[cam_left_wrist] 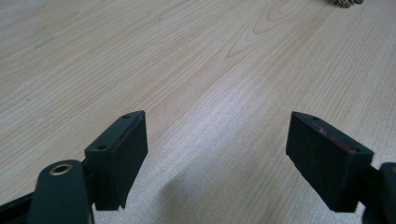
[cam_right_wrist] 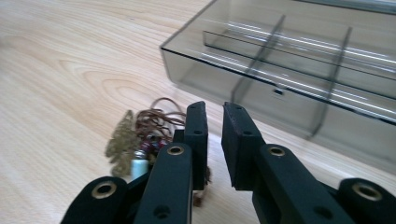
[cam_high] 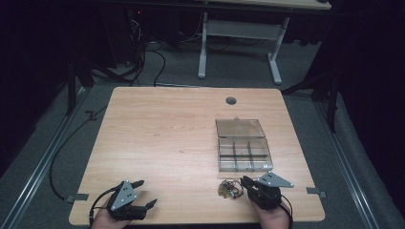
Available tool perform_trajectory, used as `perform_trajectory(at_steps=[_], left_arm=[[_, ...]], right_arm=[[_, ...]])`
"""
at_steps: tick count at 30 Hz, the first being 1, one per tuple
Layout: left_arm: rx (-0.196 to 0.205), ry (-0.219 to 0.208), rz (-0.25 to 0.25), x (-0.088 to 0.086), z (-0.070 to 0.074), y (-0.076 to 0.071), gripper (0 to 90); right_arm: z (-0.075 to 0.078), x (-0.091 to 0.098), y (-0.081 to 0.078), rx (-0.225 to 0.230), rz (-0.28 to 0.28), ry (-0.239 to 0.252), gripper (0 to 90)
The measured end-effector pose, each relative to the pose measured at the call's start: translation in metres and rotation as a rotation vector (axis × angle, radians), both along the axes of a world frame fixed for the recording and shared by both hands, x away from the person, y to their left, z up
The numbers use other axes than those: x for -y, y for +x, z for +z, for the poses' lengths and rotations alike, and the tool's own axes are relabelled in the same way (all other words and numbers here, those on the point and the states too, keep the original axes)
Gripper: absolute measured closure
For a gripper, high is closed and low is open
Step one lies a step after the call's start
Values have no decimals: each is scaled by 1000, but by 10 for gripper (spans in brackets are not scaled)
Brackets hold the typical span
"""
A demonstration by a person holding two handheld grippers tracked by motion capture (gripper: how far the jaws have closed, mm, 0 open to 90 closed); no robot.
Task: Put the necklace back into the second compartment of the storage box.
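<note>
Brown cord jewellery [cam_right_wrist: 140, 135] lies half hidden behind the right gripper [cam_right_wrist: 215, 116].

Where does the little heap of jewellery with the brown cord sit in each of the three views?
High view: the jewellery heap lies near the table's front edge, just left of the right tool and in front of the clear compartment box.
Left gripper view: a sliver of it at the top edge, far right.
Right gripper view: lower left, beside the nearly closed jaws.
Shared landmark: the pale wooden table.
</note>
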State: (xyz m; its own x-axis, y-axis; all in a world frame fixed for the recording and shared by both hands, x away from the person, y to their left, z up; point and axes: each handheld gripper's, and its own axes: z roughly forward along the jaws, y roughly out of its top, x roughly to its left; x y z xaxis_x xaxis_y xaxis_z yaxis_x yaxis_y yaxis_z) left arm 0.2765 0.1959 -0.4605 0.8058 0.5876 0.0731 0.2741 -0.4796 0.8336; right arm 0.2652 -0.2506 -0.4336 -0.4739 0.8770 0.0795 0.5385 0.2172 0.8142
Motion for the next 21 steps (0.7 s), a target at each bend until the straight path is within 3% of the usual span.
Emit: perform_trajectory(at_steps=[12, 21], left_arm=[[-6, 0, 2, 0, 0, 1, 211], [-1, -2, 0, 0, 0, 0, 210]], right_arm=[[-2, -34, 0, -22, 136, -3, 871], [-11, -47, 10, -68, 151, -57, 900]])
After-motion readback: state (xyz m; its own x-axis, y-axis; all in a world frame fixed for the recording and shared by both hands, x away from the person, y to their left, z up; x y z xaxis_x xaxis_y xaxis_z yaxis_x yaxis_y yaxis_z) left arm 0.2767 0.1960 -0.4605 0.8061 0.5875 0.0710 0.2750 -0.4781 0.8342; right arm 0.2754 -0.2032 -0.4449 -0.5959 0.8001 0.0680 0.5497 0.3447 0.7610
